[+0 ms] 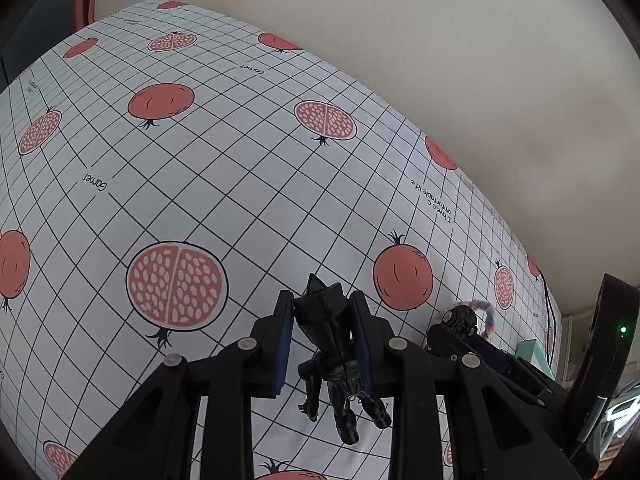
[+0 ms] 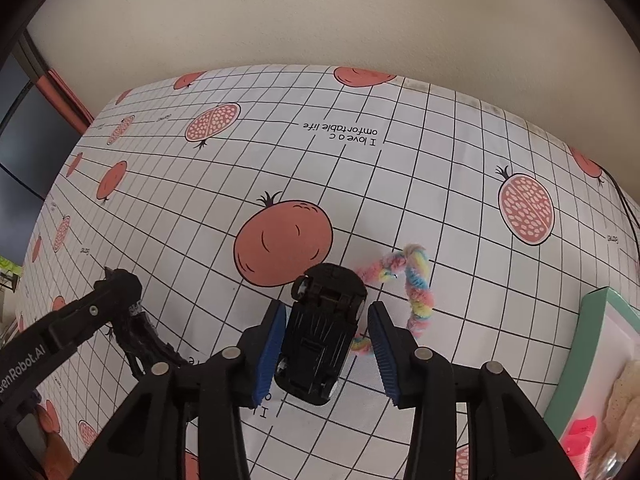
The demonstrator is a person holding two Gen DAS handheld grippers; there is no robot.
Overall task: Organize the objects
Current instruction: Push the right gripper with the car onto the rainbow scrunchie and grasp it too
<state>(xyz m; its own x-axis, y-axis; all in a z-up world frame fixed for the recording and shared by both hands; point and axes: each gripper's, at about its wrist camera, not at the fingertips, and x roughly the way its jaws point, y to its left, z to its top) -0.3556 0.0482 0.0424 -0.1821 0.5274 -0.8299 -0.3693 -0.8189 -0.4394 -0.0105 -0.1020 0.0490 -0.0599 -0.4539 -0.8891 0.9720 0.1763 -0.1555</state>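
Note:
A black pointy-eared toy figure (image 1: pixel 324 320) sits between the blue pads of my left gripper (image 1: pixel 325 342), which is shut on its torso; the legs hang toward the camera. In the right wrist view the same figure (image 2: pixel 148 344) shows at the left, low over the cloth, in the left gripper (image 2: pixel 122 288). A black toy car (image 2: pixel 320 320) lies upside down on the tablecloth between the pads of my right gripper (image 2: pixel 328 346). The left pad touches the car and a gap shows at the right pad, so this gripper is open. A rainbow pipe cleaner (image 2: pixel 416 280) lies just beyond the car.
The table carries a white grid cloth (image 1: pixel 240 160) printed with pomegranates and meets a beige wall at the back. A mint-green tray (image 2: pixel 592 320) at the right edge holds a pink item (image 2: pixel 580 436) and a beige one (image 2: pixel 624 392). The pipe cleaner (image 1: pixel 486 316) also shows from the left.

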